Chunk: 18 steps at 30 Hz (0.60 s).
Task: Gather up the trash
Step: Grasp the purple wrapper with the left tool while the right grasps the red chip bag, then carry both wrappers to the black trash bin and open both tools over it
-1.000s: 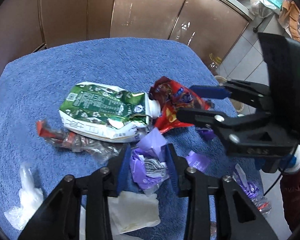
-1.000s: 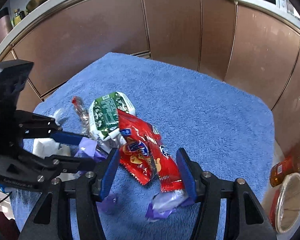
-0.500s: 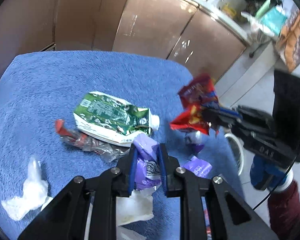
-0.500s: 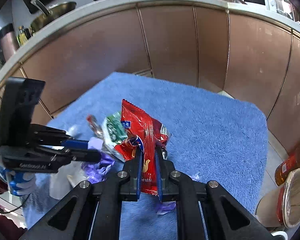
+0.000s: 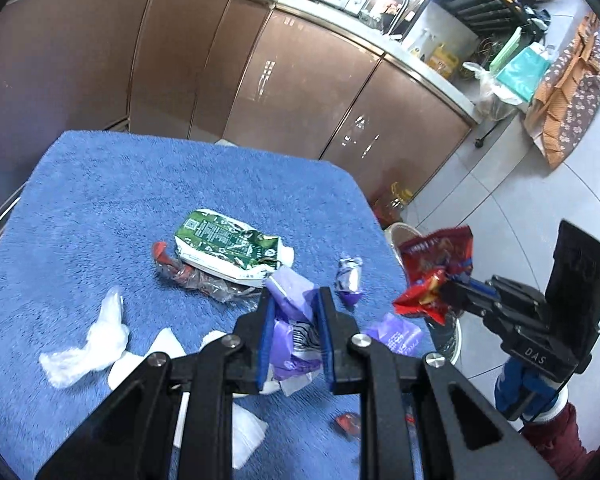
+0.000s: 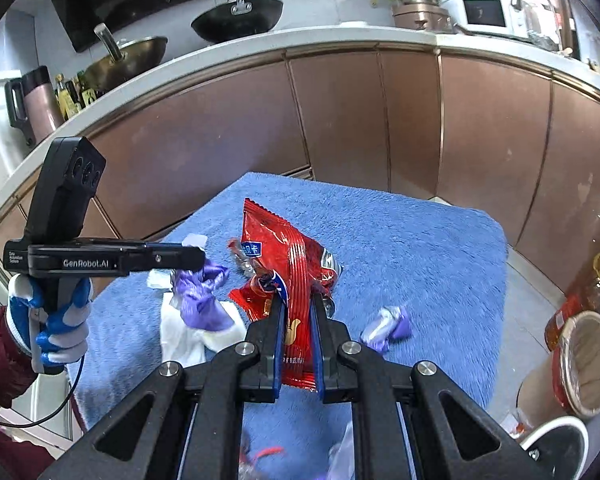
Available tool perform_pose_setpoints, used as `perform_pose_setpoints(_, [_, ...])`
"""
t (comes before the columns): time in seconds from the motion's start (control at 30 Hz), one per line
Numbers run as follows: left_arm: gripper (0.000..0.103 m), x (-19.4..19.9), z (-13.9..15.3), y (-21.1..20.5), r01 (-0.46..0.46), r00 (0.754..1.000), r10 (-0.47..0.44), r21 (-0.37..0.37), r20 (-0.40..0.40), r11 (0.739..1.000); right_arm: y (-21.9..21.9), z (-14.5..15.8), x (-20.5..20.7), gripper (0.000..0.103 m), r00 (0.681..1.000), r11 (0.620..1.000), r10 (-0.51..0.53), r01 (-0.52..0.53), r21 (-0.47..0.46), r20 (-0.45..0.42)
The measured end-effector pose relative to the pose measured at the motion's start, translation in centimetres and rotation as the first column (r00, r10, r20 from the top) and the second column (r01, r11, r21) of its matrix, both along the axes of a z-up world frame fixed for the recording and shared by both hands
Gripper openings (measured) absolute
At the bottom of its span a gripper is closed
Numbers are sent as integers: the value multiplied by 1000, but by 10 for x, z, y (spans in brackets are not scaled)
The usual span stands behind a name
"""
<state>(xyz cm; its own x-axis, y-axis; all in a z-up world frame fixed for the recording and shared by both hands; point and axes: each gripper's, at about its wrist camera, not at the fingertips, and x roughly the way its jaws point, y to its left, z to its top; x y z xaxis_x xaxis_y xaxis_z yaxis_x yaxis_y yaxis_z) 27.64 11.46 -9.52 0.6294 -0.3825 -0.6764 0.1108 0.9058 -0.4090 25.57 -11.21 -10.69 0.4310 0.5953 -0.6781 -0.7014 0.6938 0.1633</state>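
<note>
Left gripper (image 5: 294,320) clamped on a crumpled purple wrapper (image 5: 290,300), lifted above the blue towel (image 5: 100,200); right gripper (image 6: 296,320) pinching a red snack bag (image 6: 284,252), held out past the towel's edge, green carton (image 5: 224,246) lying mid-towel.

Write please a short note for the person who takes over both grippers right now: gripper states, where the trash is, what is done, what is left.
Left gripper: jaws shut on crumpled purple plastic wrapper, lifted.
Right gripper: jaws shut on red foil snack bag, lifted.
Lying on blue towel-covered table: flattened green-and-white carton, clear wrapper with red ends, white crumpled tissues, small silver-purple wrapper, flat purple scrap.
Lined bin on the floor, beside the table.
Done: two pieces grasped. Left: drop them, likely there, then collect the rest.
</note>
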Motion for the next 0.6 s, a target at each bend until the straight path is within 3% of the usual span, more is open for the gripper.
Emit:
perform_pose_setpoints(0.37, [19, -28, 39, -41, 58, 996, -58, -2, 71, 998, -78, 29, -55, 11, 976, 977, -209, 206, 54, 56])
perform_pose_setpoints(0.6, [19, -28, 49, -91, 143, 986, -141, -17, 88, 990, -142, 34, -87, 11, 905, 911, -413, 409, 61, 104])
